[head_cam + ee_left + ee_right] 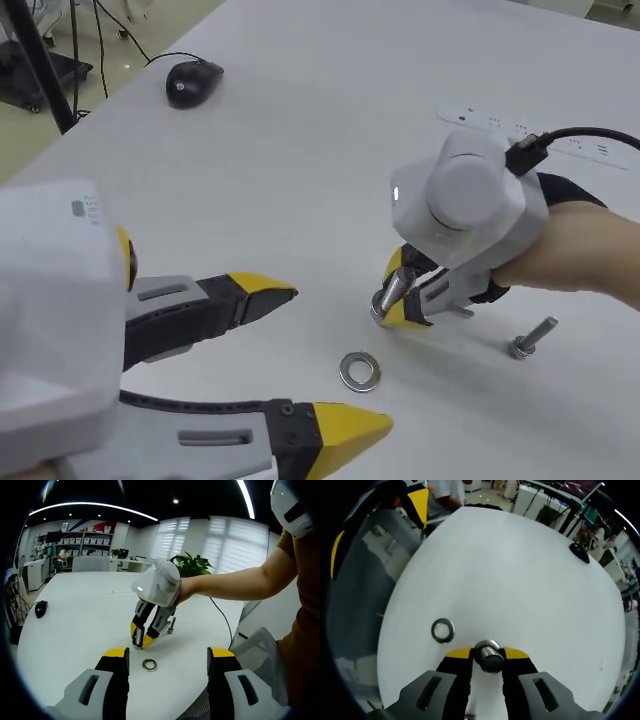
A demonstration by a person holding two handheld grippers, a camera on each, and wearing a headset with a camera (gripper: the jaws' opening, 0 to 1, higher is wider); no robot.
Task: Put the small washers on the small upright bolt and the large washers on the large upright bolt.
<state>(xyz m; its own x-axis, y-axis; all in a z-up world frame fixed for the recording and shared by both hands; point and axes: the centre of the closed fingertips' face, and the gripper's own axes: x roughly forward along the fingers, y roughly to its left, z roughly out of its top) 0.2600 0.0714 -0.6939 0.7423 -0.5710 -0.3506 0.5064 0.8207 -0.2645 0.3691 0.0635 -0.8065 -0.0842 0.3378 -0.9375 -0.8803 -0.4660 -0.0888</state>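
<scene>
My right gripper [397,303] is shut on the large bolt [390,292], which leans a little with its foot on the white table [300,170]. Seen from the right gripper view, the bolt [488,662] sits between the yellow tips of the gripper [487,653]. A large washer [359,371] lies flat just in front of it; the same washer [442,630] lies left of the jaws. The small bolt [530,338] stands to the right, tilted, with washers at its base. My left gripper [335,356] is open at the lower left, its jaws wide apart before the washer [149,665].
A black mouse [193,80] lies at the far left of the table. A white power strip [530,128] lies at the back right. A person's arm [235,582] reaches in with the right gripper [141,639]. An office chair [260,650] stands beside the table edge.
</scene>
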